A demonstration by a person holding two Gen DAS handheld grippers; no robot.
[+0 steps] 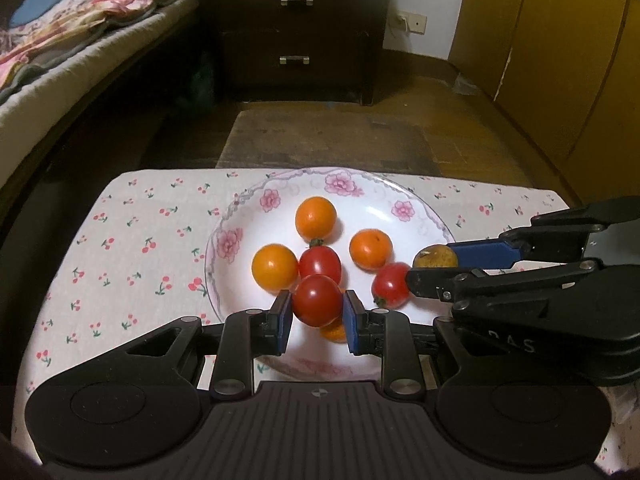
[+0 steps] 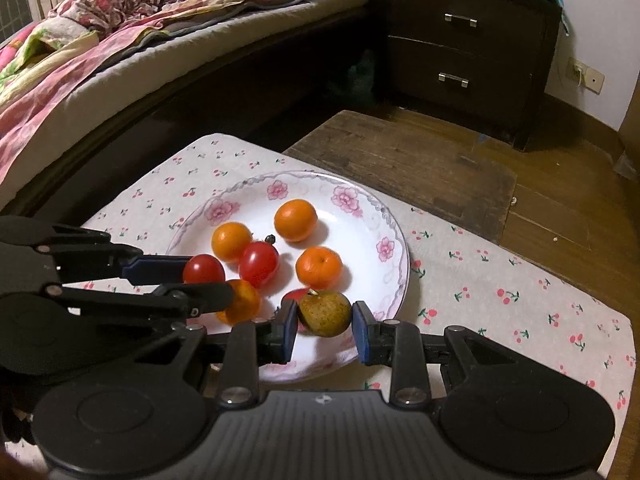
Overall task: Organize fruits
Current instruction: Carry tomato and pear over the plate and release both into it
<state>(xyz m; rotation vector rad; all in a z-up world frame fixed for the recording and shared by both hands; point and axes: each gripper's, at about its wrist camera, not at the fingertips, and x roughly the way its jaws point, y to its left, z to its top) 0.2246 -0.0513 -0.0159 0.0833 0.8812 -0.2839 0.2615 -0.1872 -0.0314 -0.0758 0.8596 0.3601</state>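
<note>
Fruits mostly on flowered plate [image 1: 424,216]: four oranges, two tomatoes resting. Left gripper [image 1: 317,312] clamped on red tomato [image 1: 316,300] above near rim; right gripper [image 2: 325,322] clamped on brownish pear [image 2: 324,314] at right. Both probably still to be placed; nearly done.

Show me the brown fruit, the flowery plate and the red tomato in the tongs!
brown fruit [image 2: 325,314], right wrist view, its front skin
flowery plate [image 2: 394,236], right wrist view, its rim
red tomato [image 1: 317,300], left wrist view, its middle

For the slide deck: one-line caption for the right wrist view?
Right gripper jaws shut on a brownish-green fruit over the floral plate; left gripper holds a red tomato.
</note>
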